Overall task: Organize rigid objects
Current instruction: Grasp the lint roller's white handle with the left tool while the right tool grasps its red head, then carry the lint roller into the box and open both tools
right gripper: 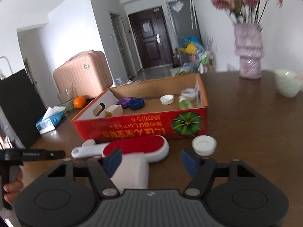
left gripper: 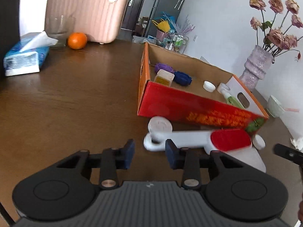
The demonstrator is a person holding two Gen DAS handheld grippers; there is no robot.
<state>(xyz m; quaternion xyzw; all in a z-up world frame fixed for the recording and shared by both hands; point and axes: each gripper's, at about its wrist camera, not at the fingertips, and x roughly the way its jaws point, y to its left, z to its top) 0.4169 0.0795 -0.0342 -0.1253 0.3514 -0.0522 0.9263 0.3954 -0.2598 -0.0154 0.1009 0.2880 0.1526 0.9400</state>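
Observation:
A red and orange cardboard box [left gripper: 189, 104] [right gripper: 144, 126] stands on the brown table and holds purple and blue lids, a small jar, white caps and a green bottle. In front of it lies a white lint brush with a red pad [left gripper: 198, 139] [right gripper: 136, 147]. A white lid [left gripper: 160, 125] lies by its handle end, a white cap [right gripper: 204, 144] [left gripper: 259, 141] by its head. A white block [right gripper: 131, 172] [left gripper: 248, 158] lies beside the brush. My left gripper [left gripper: 149, 154] is open, just short of the brush handle. My right gripper [right gripper: 151, 160] is open, with the white block between its fingers.
A tissue pack [left gripper: 23, 58], a glass [left gripper: 57, 31], an orange [left gripper: 77, 40] and a pink suitcase [left gripper: 87, 11] are at the table's far side. A vase of dried roses [left gripper: 255, 68] and a pale bowl [right gripper: 287, 85] stand beyond the box.

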